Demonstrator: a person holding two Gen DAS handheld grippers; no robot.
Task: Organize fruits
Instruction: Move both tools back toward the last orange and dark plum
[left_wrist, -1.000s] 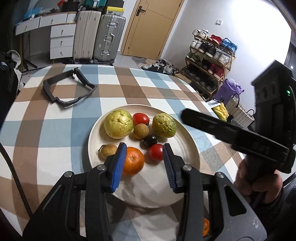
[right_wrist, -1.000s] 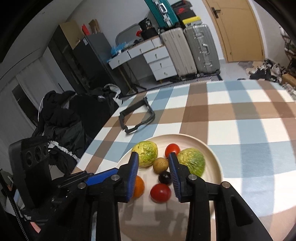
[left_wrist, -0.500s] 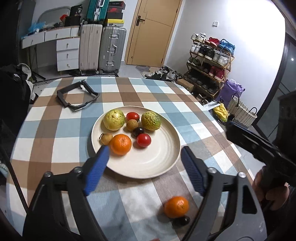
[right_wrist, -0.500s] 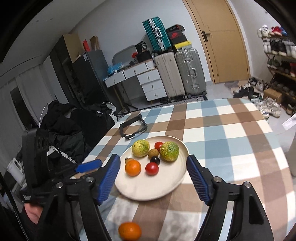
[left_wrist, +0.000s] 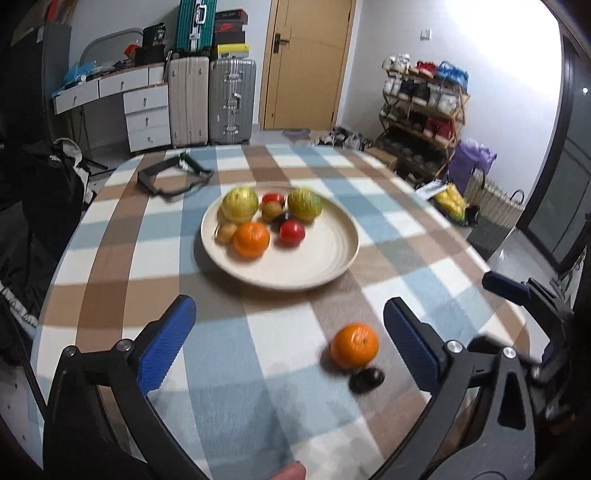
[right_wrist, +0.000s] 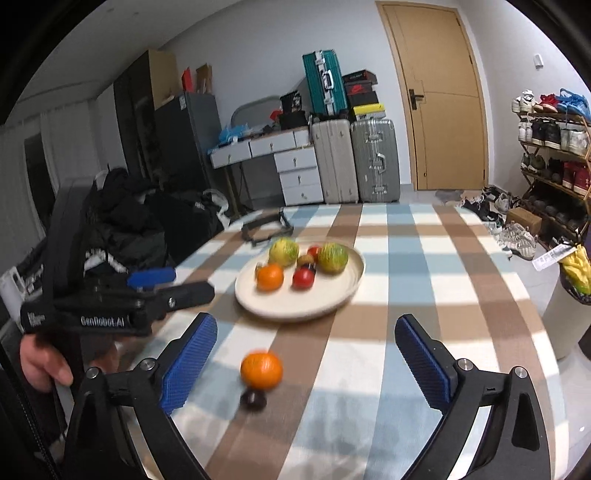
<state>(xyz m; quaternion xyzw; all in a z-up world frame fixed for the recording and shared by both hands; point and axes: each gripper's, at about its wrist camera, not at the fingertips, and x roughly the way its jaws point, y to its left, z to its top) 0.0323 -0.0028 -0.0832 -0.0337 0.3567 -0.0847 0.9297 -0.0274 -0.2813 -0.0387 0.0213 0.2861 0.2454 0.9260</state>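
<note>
Both claws are hanging released over the checked tabletop (left_wrist: 110, 236), jaws just having been opening, nothing between: left claw (left_wrist: 288, 339), right claw (right_wrist: 304, 360). Plate (left_wrist: 325, 258) is carrying seven fruits. Orange (left_wrist: 354, 345) is lying near, touching a dark fruit (left_wrist: 366, 380).

Fruit-laden plate (left_wrist: 332, 266) mid-table, loose orange (left_wrist: 354, 345) nearer, small fruit (left_wrist: 366, 380) just before it.
</note>
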